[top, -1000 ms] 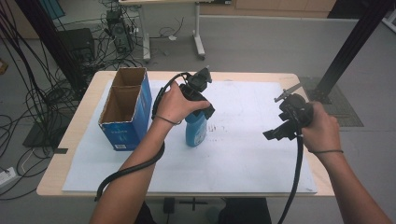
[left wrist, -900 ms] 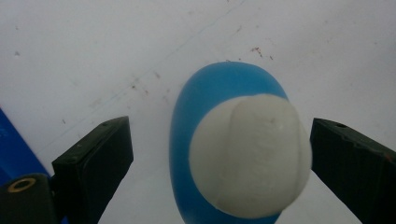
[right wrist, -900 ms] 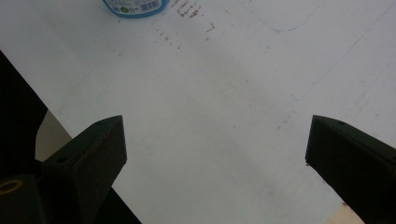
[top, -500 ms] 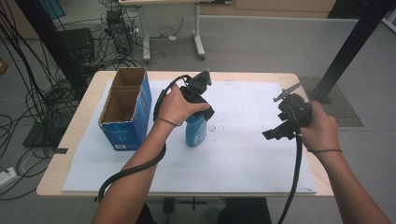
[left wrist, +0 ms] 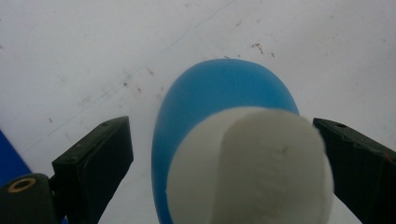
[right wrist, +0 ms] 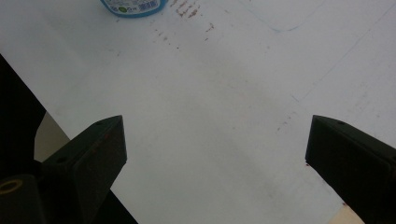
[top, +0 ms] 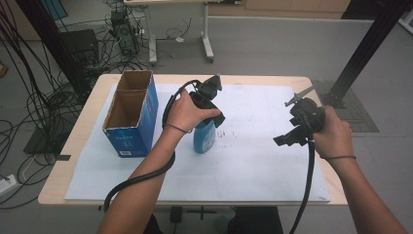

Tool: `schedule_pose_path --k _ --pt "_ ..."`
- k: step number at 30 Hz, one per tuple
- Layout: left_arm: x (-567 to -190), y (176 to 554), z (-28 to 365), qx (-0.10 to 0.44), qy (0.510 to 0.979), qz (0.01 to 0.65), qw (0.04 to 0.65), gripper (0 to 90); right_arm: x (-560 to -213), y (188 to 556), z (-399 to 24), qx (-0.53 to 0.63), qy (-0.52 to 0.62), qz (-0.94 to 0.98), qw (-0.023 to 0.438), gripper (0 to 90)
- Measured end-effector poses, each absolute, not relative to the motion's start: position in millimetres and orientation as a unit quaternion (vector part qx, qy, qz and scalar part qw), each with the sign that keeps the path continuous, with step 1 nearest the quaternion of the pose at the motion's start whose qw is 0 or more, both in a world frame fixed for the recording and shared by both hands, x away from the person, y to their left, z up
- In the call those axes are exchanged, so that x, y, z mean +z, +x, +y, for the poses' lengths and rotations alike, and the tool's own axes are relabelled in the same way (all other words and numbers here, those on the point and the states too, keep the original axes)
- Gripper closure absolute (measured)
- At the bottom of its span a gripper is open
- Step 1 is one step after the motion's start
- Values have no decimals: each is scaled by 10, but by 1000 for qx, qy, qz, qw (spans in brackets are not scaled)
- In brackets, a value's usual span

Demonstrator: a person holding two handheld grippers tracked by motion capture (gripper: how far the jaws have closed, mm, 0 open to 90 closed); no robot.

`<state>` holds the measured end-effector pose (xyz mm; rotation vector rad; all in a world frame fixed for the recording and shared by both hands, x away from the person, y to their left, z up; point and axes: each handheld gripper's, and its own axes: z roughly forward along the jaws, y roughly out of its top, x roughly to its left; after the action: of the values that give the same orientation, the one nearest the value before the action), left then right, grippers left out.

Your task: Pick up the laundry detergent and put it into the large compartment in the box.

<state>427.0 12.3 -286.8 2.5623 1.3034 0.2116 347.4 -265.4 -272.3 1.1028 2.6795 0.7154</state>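
Note:
A blue bottle (top: 204, 138) with a white cap (left wrist: 261, 172) stands upright on the white sheet (top: 243, 165) near the table's middle. My left gripper (top: 208, 117) points down over it. In the left gripper view the gripper (left wrist: 219, 125) is open with its jaws on either side of the cap. The left jaw stands clear of the cap, and the right jaw is close to its edge. My right gripper (top: 287, 137) hovers open over the sheet at the right, nothing between its jaws (right wrist: 215, 121). The bottle's base (right wrist: 133, 7) shows at the top of the right gripper view.
An open blue carton (top: 130, 114) with two compartments stands on the table's left side, just left of the bottle. The wooden table edge (top: 311, 80) borders the sheet. Cables, desk legs and a black post lie on the floor beyond.

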Motion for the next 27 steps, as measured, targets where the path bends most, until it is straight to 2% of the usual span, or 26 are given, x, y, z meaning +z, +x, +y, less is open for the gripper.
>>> schedule_pose_path --k 27 --pt "-2841 4265 120 72 881 448 132 75 -2718 3465 -2665 240 369 894 80 53"
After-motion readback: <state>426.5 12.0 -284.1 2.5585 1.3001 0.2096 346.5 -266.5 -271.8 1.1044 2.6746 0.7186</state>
